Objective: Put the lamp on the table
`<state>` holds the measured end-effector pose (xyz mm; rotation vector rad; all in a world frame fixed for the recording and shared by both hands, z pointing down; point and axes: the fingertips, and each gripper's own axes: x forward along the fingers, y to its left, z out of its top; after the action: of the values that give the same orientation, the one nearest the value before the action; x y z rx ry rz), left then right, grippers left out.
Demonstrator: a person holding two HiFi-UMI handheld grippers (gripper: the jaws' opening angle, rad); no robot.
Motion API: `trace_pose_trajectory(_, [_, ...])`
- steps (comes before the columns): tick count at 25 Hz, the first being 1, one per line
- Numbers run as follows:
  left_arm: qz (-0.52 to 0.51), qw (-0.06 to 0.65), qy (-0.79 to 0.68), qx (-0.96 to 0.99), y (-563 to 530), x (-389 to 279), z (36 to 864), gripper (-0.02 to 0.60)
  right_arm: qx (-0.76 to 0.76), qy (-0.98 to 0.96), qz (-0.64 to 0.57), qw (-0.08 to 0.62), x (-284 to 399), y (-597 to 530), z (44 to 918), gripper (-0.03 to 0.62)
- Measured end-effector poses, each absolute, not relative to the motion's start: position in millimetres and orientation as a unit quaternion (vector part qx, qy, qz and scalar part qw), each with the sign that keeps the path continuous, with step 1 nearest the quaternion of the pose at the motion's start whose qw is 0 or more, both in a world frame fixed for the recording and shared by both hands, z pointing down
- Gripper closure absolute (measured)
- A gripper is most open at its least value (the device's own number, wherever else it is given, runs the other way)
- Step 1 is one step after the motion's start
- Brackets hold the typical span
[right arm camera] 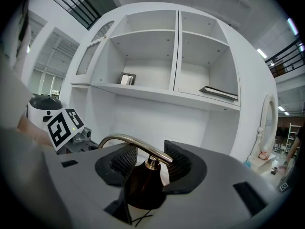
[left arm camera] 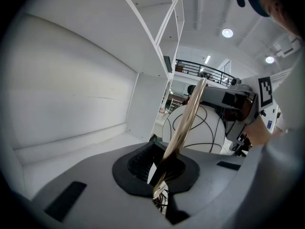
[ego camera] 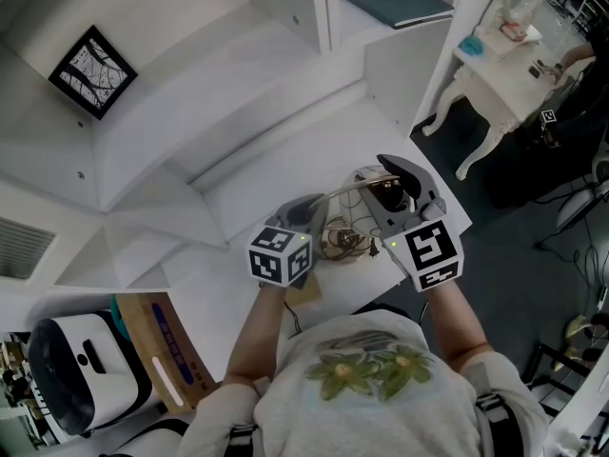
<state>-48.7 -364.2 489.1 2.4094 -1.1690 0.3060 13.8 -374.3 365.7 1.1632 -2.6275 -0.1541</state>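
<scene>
The lamp has a curved brass stem (ego camera: 352, 187) and a dark bell-shaped shade (right arm camera: 143, 185). Both grippers hold it just above the white table (ego camera: 285, 174). My left gripper (ego camera: 309, 219) is shut on the brass stem (left arm camera: 188, 118), which rises slanting from between its pads. My right gripper (ego camera: 398, 184) is closed on the dark shade (ego camera: 390, 196), with the brass arm (right arm camera: 128, 140) arching over it to the left. A tangle of thin cord (ego camera: 343, 241) hangs between the grippers. The lamp's foot is hidden.
White cabinet shelves rise behind the table, with a framed picture (ego camera: 92, 71) on one. A white dressing table (ego camera: 504, 74) stands at the upper right. A white rounded appliance (ego camera: 81, 374) and a cardboard box (ego camera: 157, 341) sit at the lower left.
</scene>
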Motion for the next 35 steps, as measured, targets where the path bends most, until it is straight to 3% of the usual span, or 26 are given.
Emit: trace_pose_trajectory(35, [0.120, 0.209, -0.418, 0.876, -344.6, -60.9, 497.0, 0.551, 0.418, -0.894, -0.055, 0.150, 3.6, -354.8, 370.8, 0.392])
